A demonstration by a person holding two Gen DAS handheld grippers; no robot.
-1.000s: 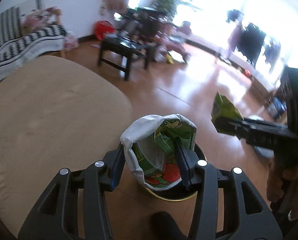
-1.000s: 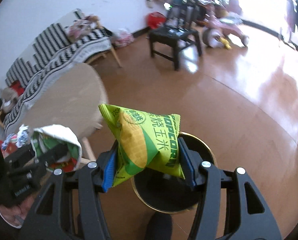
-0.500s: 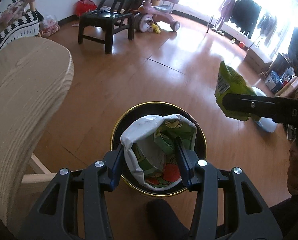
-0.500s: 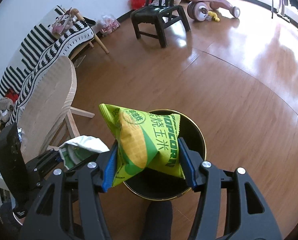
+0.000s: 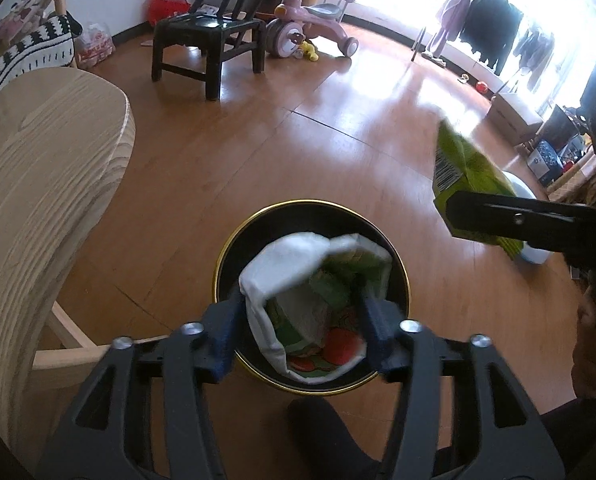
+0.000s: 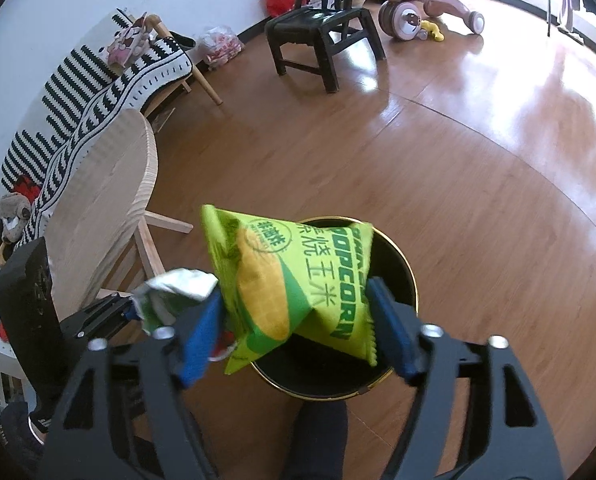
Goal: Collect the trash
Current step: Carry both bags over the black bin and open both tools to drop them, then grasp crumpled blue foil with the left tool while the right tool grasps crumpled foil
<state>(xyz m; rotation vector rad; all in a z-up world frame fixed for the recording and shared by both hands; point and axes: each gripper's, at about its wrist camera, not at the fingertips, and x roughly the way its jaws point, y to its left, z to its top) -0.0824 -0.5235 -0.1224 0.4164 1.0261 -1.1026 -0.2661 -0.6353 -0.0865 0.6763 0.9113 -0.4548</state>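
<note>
Now we hold both tongs over the black bin (image 5: 233,256) with the gold rim, which stands on the wooden floor (image 5: 298,152) in the lower middle of each view. In the left wrist view, our left tongs (image 5: 304,328) sit at the bottom centre, and between their blue pads the white and green wrapper (image 5: 298,272) hangs directly above the bin's mouth. The wrapper looks blurred and the pads stand a little wider than it, so we cannot tell whether it is clamped or let go. In the right wrist view, our right tongs (image 6: 298,332) are at the bottom centre, with the green popcorn bag (image 6: 289,280) between them above the near left part of the bin (image 6: 394,264). The left pad touches the bag, but a narrow gap shows at the right pad and the picture is smeared, so we cannot tell whether the bag is gripped or released.

The same bag (image 5: 466,172) appears at the right edge of the left view, beside the bin and higher than it. The wrapper (image 6: 173,292) shows at the lower left of the right view, just beside the bag. A pale wooden desk (image 5: 37,184) fills the left side, near the bin. A dark chair (image 5: 205,40) and a pink tricycle (image 5: 310,20) stand in the upper part, well apart from the bin.
</note>
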